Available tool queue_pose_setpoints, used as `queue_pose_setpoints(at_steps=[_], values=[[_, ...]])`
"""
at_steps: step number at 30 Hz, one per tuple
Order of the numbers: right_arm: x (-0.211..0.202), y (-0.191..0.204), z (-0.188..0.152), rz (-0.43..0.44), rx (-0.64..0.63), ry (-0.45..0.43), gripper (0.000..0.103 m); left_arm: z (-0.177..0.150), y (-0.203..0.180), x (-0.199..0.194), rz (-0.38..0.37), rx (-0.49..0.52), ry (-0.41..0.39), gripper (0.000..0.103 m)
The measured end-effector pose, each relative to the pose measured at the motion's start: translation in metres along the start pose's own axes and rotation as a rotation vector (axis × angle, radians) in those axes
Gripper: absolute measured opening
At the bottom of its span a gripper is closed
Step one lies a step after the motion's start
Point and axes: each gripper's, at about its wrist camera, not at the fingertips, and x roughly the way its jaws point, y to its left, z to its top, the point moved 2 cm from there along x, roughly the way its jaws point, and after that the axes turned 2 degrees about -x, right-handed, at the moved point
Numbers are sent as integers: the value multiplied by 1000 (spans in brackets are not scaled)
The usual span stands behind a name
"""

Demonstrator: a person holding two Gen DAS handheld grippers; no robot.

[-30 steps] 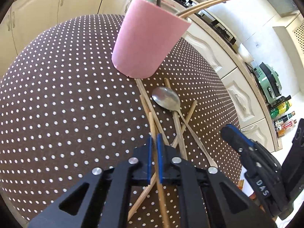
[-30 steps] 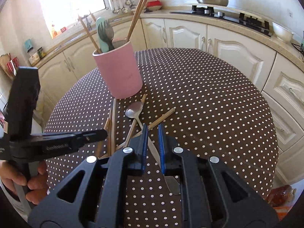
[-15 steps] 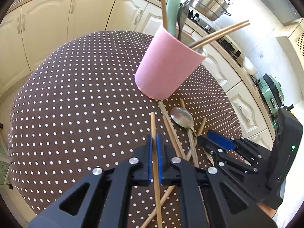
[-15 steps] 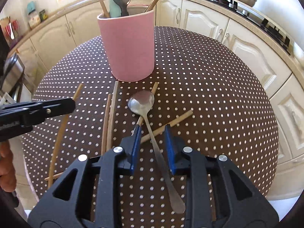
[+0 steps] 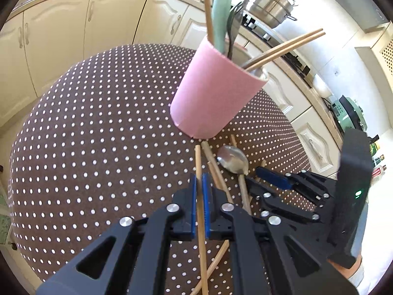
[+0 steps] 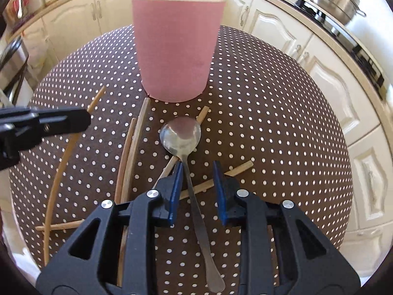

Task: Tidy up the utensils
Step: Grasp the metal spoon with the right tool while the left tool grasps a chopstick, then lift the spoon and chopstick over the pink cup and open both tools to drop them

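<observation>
The left gripper (image 5: 199,184) is closed on a single chopstick (image 5: 200,196), its blue pads pressing the stick from both sides. The stick runs lengthwise through the fingers, its far tip reaching toward the foot of the pink cup (image 5: 216,93) and its near end dropping out of view under the gripper body. From the right wrist view this same chopstick (image 6: 63,154) curves past the black tip of the left gripper (image 6: 61,120), which covers its middle.

The right gripper (image 6: 197,172) stands wide open, its fingers to either side of the spoon (image 6: 184,145) handle. Whether the pads touch the handle or the tablecloth (image 6: 270,123) cannot be told. The spoon lies bowl up just in front of the cup (image 6: 176,44), across loose chopsticks (image 6: 132,152) on the dotted cloth.

The cup stands upright on the table and holds chopsticks, a pale green utensil (image 5: 221,12) and a dark fork (image 5: 233,24); their tops are cut off in the right wrist view. Several loose chopsticks are partly hidden beneath both gripper bodies, so their number is unclear. A steel pot (image 5: 270,7) sits on the stove behind.
</observation>
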Motion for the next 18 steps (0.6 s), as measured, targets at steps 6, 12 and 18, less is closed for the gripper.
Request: queue_pose_setpoints(at_steps=[6, 12, 18], values=[[1, 7, 0, 45, 17, -22, 6, 6, -8, -8, -14, 20, -42, 5], [-24, 1, -12, 83, 87, -127, 4, 11, -22, -32, -49, 65, -136, 5], [-73, -9, -10, 127, 162, -290, 4, 15, -38, -65, -119, 89, -240, 5]])
